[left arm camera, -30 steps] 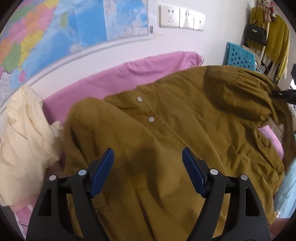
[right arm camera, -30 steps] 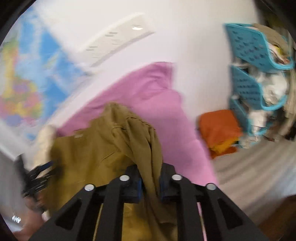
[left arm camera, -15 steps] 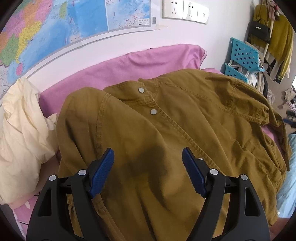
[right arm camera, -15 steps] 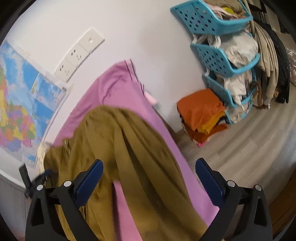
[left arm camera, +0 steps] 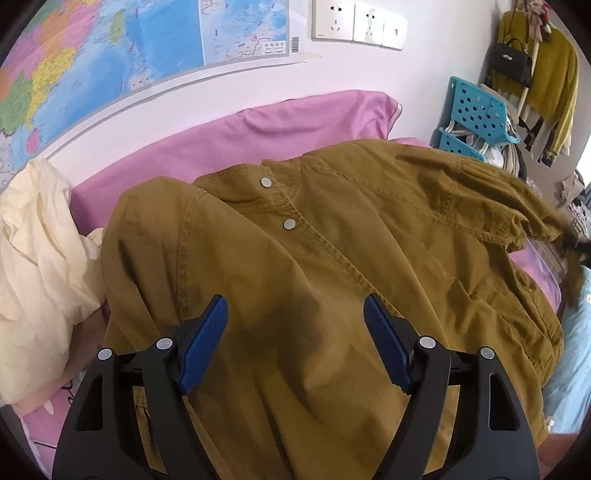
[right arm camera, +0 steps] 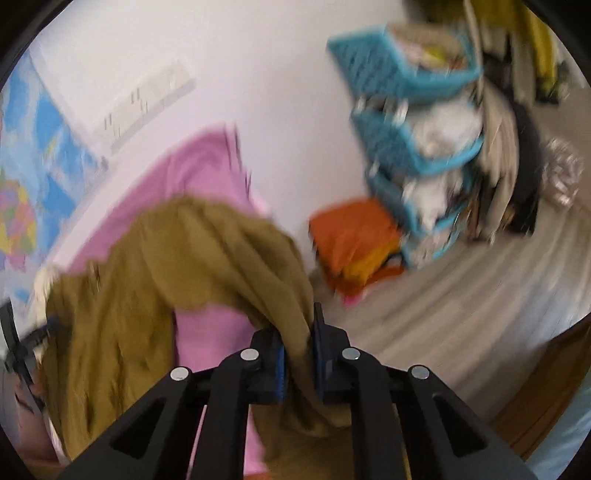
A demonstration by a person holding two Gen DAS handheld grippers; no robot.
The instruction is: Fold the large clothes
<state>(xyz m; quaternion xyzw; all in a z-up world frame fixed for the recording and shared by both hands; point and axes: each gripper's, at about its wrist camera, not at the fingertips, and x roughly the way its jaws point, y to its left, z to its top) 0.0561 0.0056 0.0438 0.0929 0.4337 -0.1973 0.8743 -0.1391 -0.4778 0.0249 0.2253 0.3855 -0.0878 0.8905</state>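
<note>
Two claws work over one mustard-brown shirt (left arm camera: pixel 332 266) that lies spread, front up, across a pink sheet (left arm camera: pixel 229 144) on the bed. The left claw (left arm camera: pixel 295 325) hovers just above the shirt's lower front with its blue-padded fingers (left arm camera: pixel 205 343) spread wide and nothing between them; its shadow falls on the cloth beneath. Two silver snaps (left arm camera: pixel 266 181) show along the shirt's placket near the collar, and the near sleeve is folded in over the chest. To the left of the shirt sits a crumpled cream cloth (left arm camera: pixel 40 251), touching the shirt's shoulder edge. On the wall behind hang a world map (left arm camera: pixel 110 55) and a row of white sockets (left arm camera: pixel 358 22). The right-wrist view is blurred, yet it shows the right claw (right arm camera: pixel 298 354) pressed together on a bunched edge of the shirt (right arm camera: pixel 207 254), with the cloth lifted off the pink sheet (right arm camera: pixel 207 332) so that it arches from the bed to the claw. Beyond it, against the wall, stands a stack of turquoise baskets (right arm camera: pixel 402 110) filled with clothes, and beside its foot lies an orange pile of folded cloth (right arm camera: pixel 351 236) on the pale floor (right arm camera: pixel 480 295).
</note>
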